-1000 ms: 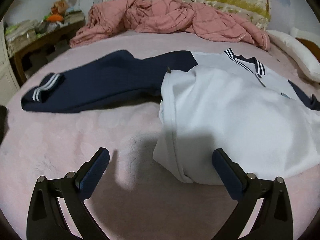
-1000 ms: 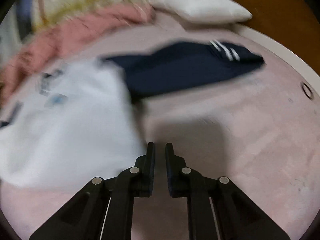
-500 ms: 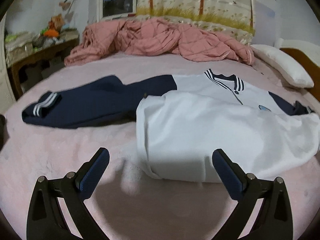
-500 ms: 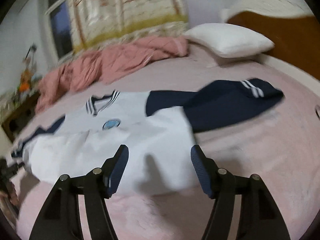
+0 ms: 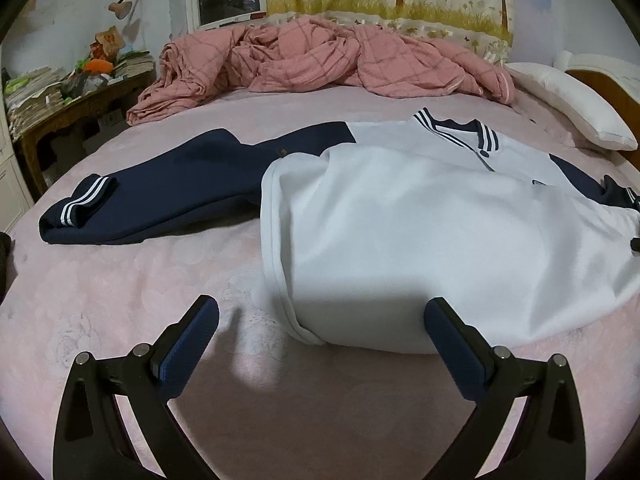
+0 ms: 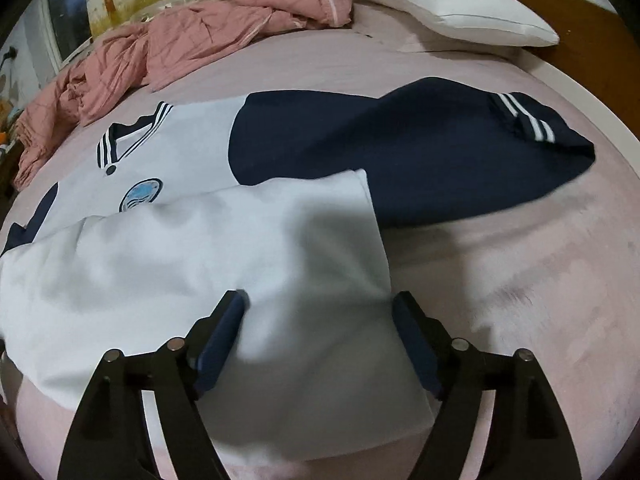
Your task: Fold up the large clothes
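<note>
A white sweatshirt (image 5: 420, 232) with navy sleeves lies on the pink bed, its lower half folded up over the chest. One navy sleeve (image 5: 160, 196) stretches out to the left in the left wrist view; the other sleeve (image 6: 400, 148) stretches right in the right wrist view. My left gripper (image 5: 320, 320) is open and empty, just short of the folded edge. My right gripper (image 6: 320, 312) is open above the white fold (image 6: 240, 264), with cloth showing between its fingers and nothing gripped.
A crumpled pink quilt (image 5: 320, 56) lies at the far side of the bed. A white pillow (image 6: 452, 4) rests by the wooden headboard. A cluttered wooden side table (image 5: 68, 92) stands left of the bed.
My right gripper has opened and moved over the white fold. My left gripper has drawn back a little from the folded edge and stays open.
</note>
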